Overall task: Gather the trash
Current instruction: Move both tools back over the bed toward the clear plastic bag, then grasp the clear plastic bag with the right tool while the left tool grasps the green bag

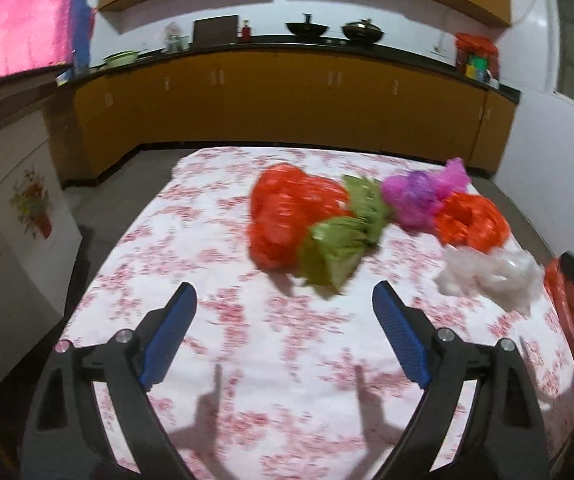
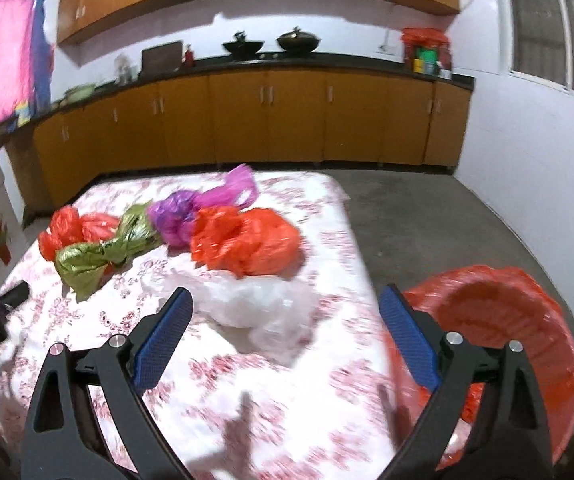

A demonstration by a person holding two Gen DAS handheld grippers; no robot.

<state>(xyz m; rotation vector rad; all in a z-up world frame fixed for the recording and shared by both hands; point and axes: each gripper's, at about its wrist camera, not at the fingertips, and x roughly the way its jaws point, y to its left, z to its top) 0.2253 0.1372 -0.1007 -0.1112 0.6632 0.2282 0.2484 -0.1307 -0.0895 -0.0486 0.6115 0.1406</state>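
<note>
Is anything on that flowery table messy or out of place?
Yes. Crumpled plastic bags litter the tablecloth: a red bag, a green bag, a purple-pink bag, an orange bag and a clear white bag. The red bin stands beside the table.

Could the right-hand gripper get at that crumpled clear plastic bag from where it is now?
Probably yes. The right gripper is open with nothing between its fingers, and the clear plastic bag lies straight ahead on the flowered tablecloth. Nothing blocks the path; the orange bag sits behind it.
</note>
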